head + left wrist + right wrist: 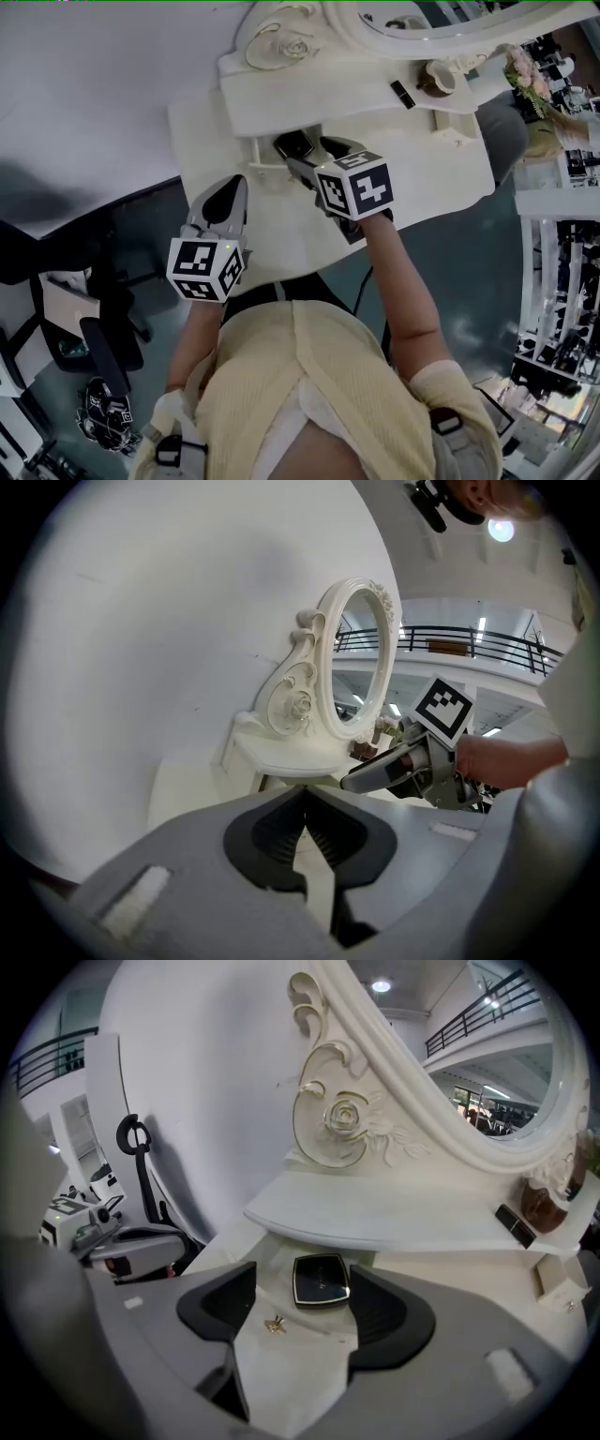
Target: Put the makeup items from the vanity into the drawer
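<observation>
1. Right gripper point(303, 1283) gapes wide, holding nothing, over the open drawer point(309, 1344).
2. Compact point(294, 145) lies in the drawer, just beyond those jaws.
3. Left gripper point(302, 799) is pinched shut, empty, near left.
4. Lipstick point(402, 94) sits far right on the vanity point(422, 178).

Open drawer point(281, 1283) close under overhanging shelf point(375, 1218); compact point(322, 1281) lying inside; bare vanity top point(202, 141) alongside

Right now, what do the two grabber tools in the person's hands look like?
Both the left gripper and the right gripper have grey plastic bodies with black ridged jaw pads, and each carries a white cube printed with black square markers. The person wears a pale yellow short-sleeved top.
</observation>
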`<state>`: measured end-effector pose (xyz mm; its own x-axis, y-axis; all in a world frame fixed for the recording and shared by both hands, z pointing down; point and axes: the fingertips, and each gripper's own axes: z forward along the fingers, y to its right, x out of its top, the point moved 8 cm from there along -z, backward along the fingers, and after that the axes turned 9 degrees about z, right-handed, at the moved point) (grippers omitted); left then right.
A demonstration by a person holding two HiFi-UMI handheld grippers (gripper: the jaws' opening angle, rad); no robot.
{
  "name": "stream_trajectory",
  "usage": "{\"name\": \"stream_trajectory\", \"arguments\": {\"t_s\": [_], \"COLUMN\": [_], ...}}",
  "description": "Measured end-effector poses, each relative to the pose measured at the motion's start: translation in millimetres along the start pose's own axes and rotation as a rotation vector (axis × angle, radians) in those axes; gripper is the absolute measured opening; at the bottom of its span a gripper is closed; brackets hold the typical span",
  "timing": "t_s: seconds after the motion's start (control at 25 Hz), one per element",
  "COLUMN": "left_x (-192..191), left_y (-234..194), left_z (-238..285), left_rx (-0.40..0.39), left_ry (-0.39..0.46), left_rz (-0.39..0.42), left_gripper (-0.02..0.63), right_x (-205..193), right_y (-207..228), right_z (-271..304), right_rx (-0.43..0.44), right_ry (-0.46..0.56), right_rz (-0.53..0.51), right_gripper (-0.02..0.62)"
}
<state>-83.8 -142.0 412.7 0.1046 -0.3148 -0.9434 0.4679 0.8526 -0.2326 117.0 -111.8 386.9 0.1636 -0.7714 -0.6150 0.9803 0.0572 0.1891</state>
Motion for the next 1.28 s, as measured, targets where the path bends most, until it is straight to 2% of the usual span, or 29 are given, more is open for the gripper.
{"name": "stream_trajectory", "arguments": {"t_s": [0.28, 0.44, 0.68, 0.84, 1.28], "left_x": [12.3, 30.6, 54.3, 61.1, 62.5], "left_y": [9.1, 22.9, 52.4, 79.4, 134.4], "left_z": [-2.1, -4.2, 6.8, 27.4, 88.1], "left_rx": [-0.054, -0.075, -0.078, -0.103, -0.149], "left_ry": [0.013, 0.032, 0.048, 0.034, 0.017], "left_rz": [0.021, 0.074, 0.145, 0.199, 0.228], "left_gripper": [0.002, 0.002, 0.002, 0.002, 0.002], "right_x": [-9.5, -17.6, -29.2, -30.8, -25.4], "right_y": [-13.2, -13.9, 10.0, 48.5, 157.4], "right_z": [-30.3, -50.7, -81.8, -99.7, -127.3], "right_rx": [0.045, 0.072, 0.108, 0.054, -0.085], "right_ry": [0.139, 0.243, 0.299, 0.336, 0.435], "right_rz": [0.004, -0.028, -0.058, -0.074, -0.048], "right_gripper": [0.293, 0.232, 0.238, 0.238, 0.229]}}
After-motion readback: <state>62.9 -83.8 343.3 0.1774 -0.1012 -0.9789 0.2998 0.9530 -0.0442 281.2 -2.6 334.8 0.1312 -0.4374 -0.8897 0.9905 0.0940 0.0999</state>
